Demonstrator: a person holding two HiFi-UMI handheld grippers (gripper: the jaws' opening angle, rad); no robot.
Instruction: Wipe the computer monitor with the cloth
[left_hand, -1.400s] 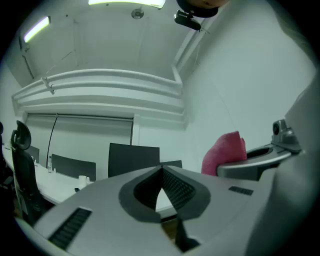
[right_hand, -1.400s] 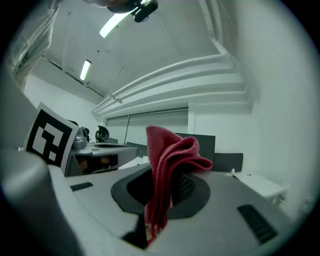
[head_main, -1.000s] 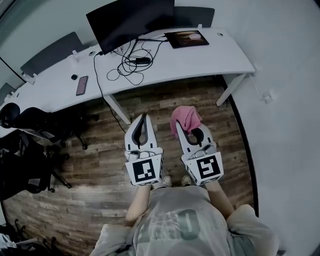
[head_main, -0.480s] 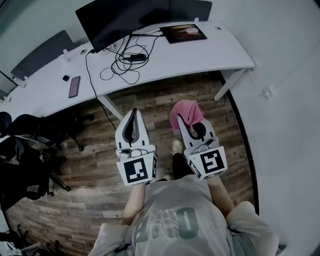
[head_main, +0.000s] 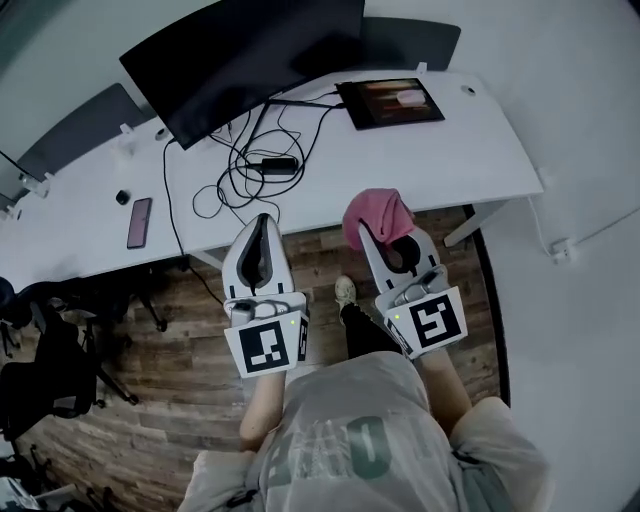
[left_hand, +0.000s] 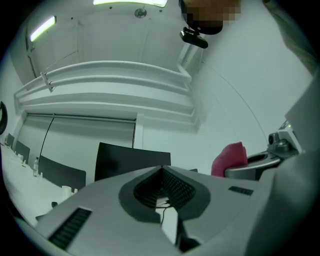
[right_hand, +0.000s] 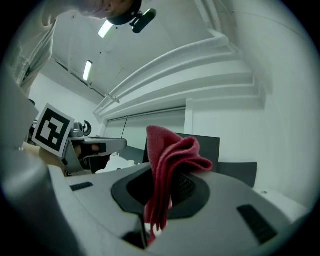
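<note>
Closer now than a second ago, the desk (head_main: 440, 150) has slid down the head view until both grippers hang at its front edge, where before they were over the wooden floor. The person appears to have stepped in toward the monitor (head_main: 245, 60).

The right gripper (head_main: 368, 232) has its jaws pinched on the cloth (head_main: 381, 213), a pink rag caught low between the pads so that a loose, folded crest stands up beyond the tips. That grip looks deliberate: the bunched free end, not the hard jaws, would meet the screen first. In the right gripper view the folds rise straight out of the jaw throat and droop a little to one side.

The left gripper (head_main: 262, 225) has its jaws pressed together on nothing (only a thin cable on the desk shows past them in its own view). It is carried level beside the right one, probably just kept out of the way.

The monitor stands at the desk's far left corner, well apart from the cloth, with a tangle of cables (head_main: 250, 160) in front of it and a tablet (head_main: 392, 102) to its right. Wiping has not yet begun. The reach will likely have to pass over those cables, which could snag.
</note>
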